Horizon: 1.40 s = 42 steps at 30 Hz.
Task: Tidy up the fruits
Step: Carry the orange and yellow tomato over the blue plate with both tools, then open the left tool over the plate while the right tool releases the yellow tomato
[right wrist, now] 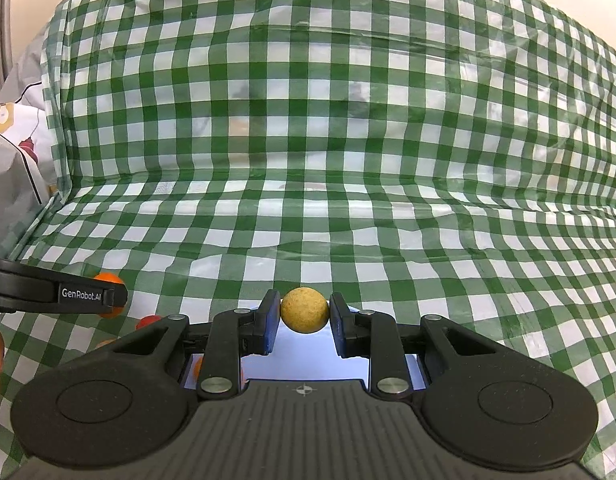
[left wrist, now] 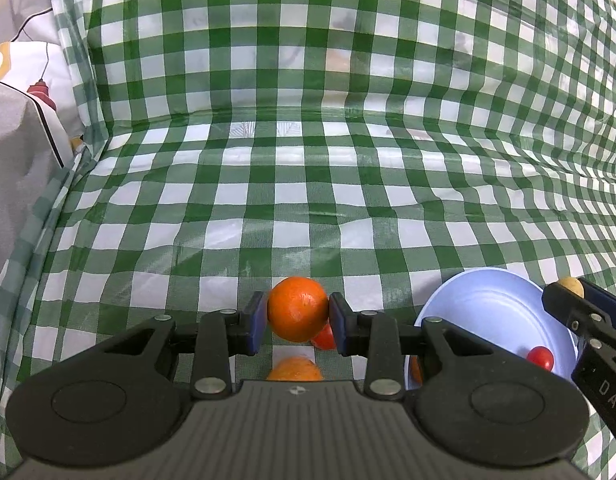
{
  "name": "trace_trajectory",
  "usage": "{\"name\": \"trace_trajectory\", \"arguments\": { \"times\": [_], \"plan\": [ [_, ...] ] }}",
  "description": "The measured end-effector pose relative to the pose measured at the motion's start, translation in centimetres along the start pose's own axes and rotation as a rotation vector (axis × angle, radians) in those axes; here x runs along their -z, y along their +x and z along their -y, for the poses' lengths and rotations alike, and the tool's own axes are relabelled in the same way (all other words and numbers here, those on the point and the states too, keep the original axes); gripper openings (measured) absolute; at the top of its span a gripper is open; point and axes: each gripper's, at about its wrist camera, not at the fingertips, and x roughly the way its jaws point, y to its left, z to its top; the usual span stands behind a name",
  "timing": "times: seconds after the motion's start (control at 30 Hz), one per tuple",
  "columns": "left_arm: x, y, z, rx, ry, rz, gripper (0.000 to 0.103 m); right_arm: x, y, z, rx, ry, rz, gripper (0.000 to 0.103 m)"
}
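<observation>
Left wrist: glossy round orange [left wrist: 297, 308] pinched in left claw [left wrist: 297, 322].

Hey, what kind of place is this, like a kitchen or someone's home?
Probably a home, not clearly a kitchen: a green checked plastic cloth covers the surface and backdrop, printed bedding or cushions sit at left, and a white bowl holds fruit.

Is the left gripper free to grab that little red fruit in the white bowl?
Probably not now: the left gripper is already shut on an orange, so its jaws are occupied, though the red fruit lies uncovered in the bowl.
</observation>
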Motion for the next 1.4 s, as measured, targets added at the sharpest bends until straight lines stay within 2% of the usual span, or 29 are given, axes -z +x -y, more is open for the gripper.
{"name": "trace_trajectory", "arguments": {
  "times": [0.5,0.7,0.87,1.17,1.3,1.4],
  "plan": [
    [-0.2,0.0,0.3,0.017,0.001,0.006,0.037,0.3,-0.1,0.9,0.042,0.015,0.008,0.028],
    [-0.2,0.0,0.7,0.042,0.013,0.014,0.037,0.1,-0.1,2.9,0.079,0.095,0.001,0.028],
    [0.1,-0.2,1.8,0.108,0.035,0.018,0.037,0.4,0.1,4.5,0.099,0.145,-0.018,0.028],
    [1.5,-0.8,5.9,0.286,0.142,0.009,0.037,0.9,0.2,4.8,0.083,0.159,-0.025,0.028],
    [2.3,-1.2,7.6,0.326,0.195,0.005,0.037,1.1,0.5,4.6,0.081,0.165,-0.030,0.028],
    [2.5,-0.9,7.8,0.341,0.198,-0.007,0.038,1.0,0.6,4.5,0.072,0.165,-0.036,0.028]
  ]
}}
